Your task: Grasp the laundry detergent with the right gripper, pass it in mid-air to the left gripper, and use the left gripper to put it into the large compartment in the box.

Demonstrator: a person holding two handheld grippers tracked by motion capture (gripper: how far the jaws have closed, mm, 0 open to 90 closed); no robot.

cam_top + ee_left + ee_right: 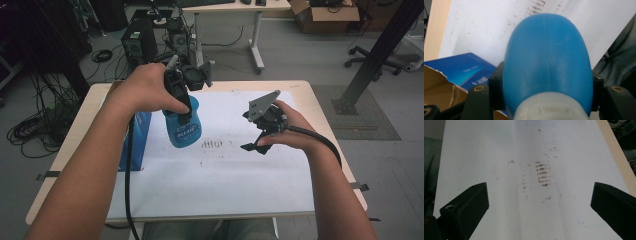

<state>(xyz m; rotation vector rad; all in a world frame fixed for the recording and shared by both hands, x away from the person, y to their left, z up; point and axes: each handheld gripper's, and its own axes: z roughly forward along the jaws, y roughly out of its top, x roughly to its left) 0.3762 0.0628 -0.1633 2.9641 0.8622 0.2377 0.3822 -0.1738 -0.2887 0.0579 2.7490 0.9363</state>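
A light wooden table [320, 107] carries a white sheet [225, 175] with brownish smudges [212, 145] and a blue box [137, 140]

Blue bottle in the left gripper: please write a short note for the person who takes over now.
Left gripper: shut on the blue bottle, held above the white sheet.
Right gripper: open, holding nothing, over the brown smudges on the sheet.
Open blue box: at the table's left edge, beside the bottle.
Done: bottle gripped and lifted.
Left: probably setting the bottle down; the spot is not clear.
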